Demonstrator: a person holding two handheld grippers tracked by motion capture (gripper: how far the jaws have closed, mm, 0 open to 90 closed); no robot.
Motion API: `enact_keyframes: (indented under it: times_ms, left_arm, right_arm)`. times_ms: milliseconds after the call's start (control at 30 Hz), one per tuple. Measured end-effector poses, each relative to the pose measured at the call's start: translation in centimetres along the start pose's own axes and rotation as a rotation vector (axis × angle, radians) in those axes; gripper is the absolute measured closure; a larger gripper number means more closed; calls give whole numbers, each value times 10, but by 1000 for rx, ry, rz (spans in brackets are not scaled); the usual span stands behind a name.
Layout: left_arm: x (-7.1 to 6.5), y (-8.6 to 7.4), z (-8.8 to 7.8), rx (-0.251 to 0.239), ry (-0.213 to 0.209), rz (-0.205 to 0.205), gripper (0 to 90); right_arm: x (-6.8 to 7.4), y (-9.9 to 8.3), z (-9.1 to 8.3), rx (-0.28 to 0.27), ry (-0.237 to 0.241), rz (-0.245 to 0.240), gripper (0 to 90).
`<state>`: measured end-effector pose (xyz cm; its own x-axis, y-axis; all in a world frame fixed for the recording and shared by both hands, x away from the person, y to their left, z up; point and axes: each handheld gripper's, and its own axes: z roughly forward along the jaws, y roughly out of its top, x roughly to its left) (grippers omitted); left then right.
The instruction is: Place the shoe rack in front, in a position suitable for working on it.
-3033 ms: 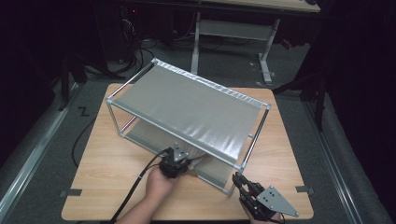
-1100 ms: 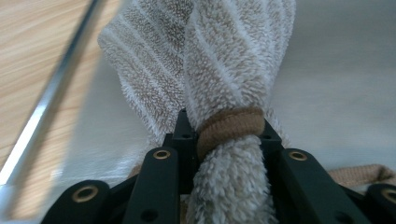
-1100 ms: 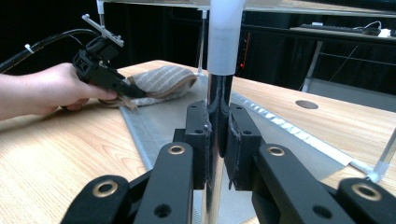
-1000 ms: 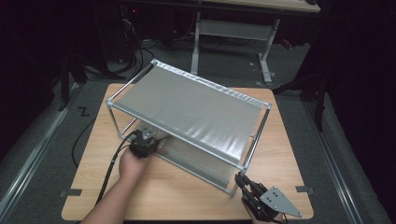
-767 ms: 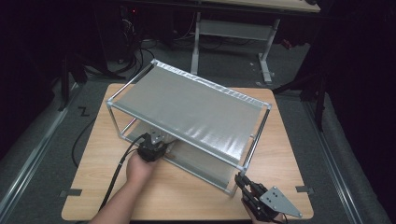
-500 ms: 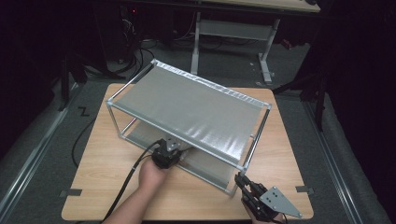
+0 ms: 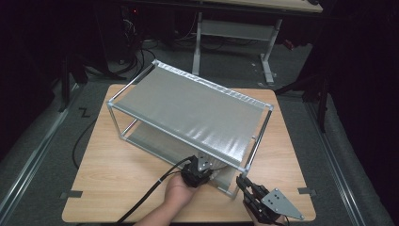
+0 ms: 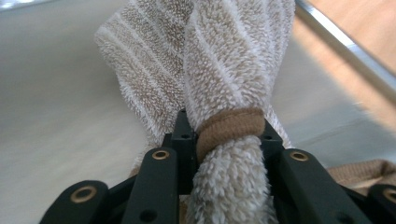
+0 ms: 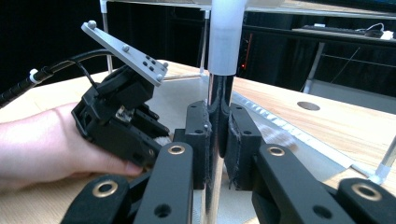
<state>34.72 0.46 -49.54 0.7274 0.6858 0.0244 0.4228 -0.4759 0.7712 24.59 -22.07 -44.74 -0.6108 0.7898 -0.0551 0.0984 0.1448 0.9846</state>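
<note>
The towel [image 8: 219,107] sits pinched in the left gripper [image 8: 223,140], pressed on the rack's lower shelf [image 8: 60,116] for wiping. The right gripper [image 9: 218,135] clamps the rack's corner post [image 9: 223,70], likely steadying the rack [image 7: 188,113].

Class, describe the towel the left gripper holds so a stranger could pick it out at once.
Start at the metal shelf rack on the wooden table, then look at its lower shelf. There the left gripper clamps a bunched towel: beige fluffy terry with pale stripes and a brown hem.
</note>
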Motion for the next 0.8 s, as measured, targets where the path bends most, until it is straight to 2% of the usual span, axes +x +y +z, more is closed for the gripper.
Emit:
enact_keyframes:
  times_ms: [33, 133, 200, 333, 433, 700, 733, 800]
  left_arm:
    - [-5, 1, 1, -4, -6, 12, 684]
    - [-16, 3, 3, -17, -40, 5, 673]
    - [-21, 4, 4, -22, -60, 0, 671]
    - [-30, 6, 4, -23, -83, 24, 667]
    - [-37, 6, 6, -23, -119, 31, 667]
    - [-29, 5, 7, -17, -79, 53, 686]
    - [-27, 4, 6, -19, -52, 65, 686]
    - [-22, 3, 5, -9, -44, 49, 687]
  right_arm:
    - [0, 0, 0, 0, 1, -5, 812]
    - [1, 0, 0, -1, 2, -4, 812]
    - [1, 0, 0, 0, 5, -2, 812]
    - [1, 0, 0, -2, 6, -6, 812]
    - [1, 0, 1, -1, 3, -8, 812]
    - [2, 0, 1, 0, 5, -6, 812]
    - [1, 0, 1, 0, 7, -7, 811]
    - [1, 0, 1, 0, 6, -8, 811]
